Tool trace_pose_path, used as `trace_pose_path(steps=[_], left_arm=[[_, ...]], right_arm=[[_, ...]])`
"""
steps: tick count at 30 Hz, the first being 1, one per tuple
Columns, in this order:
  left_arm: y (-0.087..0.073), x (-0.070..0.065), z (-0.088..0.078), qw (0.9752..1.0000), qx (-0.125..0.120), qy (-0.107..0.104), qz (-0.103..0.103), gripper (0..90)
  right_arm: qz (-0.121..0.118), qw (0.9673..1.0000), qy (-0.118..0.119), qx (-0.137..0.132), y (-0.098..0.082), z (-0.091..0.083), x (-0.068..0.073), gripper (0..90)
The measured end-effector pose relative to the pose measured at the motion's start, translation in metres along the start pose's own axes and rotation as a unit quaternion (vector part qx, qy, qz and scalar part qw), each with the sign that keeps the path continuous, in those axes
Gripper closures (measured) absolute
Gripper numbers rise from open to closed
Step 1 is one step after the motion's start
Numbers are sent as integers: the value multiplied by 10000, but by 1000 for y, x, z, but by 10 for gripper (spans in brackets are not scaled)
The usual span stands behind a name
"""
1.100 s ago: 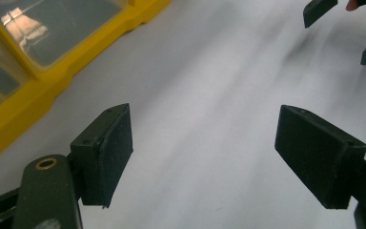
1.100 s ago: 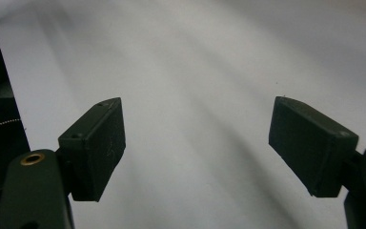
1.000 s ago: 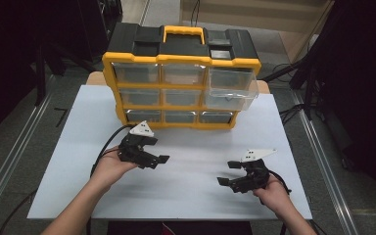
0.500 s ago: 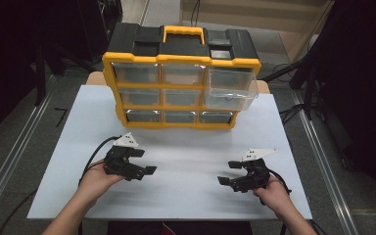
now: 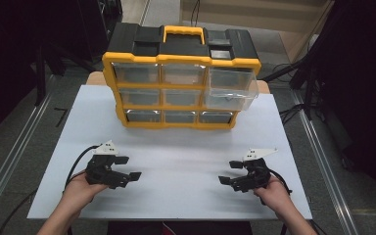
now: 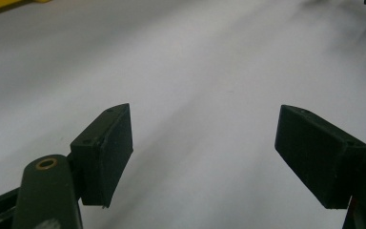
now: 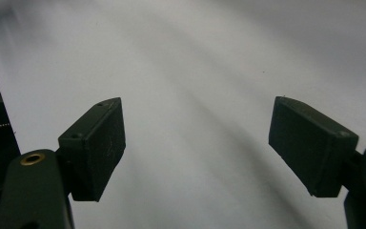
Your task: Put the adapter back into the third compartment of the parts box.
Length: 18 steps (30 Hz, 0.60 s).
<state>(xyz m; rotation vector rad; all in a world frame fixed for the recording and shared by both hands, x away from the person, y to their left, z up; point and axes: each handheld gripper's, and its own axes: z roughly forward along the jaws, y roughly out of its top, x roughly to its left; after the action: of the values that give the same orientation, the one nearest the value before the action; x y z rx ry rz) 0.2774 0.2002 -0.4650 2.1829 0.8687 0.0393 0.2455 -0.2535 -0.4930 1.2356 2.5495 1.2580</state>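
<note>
White table top (image 5: 176, 147), bare across the near half. At the far edge, centred: yellow-and-black drawer organizer (image 5: 181, 78), upright, front facing the person, three rows of three clear drawers, yellow carry handle (image 5: 183, 33) on top. Top-right drawer (image 5: 230, 88) pulled out and tilted, sticking past the frame; the other drawers flush. Contents too small to tell.

Left gripper (image 5: 128, 167) at near left of the table, held in the left hand (image 5: 81, 188), jaws pointing right toward table centre. Jaws spread wide, nothing between them; left gripper view confirms: two black pads (image 6: 106, 152) far apart over plain white surface, sliver of yellow organizer base at top-left corner. Grey three-cornered plate (image 5: 105, 147) on top, black cable (image 5: 78, 164) looping off to the left.

Right gripper (image 5: 229, 172) at near right, held in the right hand (image 5: 276, 193), jaws pointing left toward centre. Also wide apart, empty; right gripper view shows both pads (image 7: 95, 145) over bare white top.

Both grippers well apart from each other and well short of the organizer, touching none of it. Floor rails (image 5: 10, 161) along both sides of the table.
</note>
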Motion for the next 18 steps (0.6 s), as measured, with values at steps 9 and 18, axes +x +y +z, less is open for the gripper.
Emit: trace_pose_path(steps=[9,18], left_arm=[[-17,7,-15,9996,15,211,-180,219],[-31,11,-24,9988,88,390,-285,219]], right_arm=[[-2,10000,-2,19,0,0,0,181],[13,10000,-13,14,0,0,0,181]])
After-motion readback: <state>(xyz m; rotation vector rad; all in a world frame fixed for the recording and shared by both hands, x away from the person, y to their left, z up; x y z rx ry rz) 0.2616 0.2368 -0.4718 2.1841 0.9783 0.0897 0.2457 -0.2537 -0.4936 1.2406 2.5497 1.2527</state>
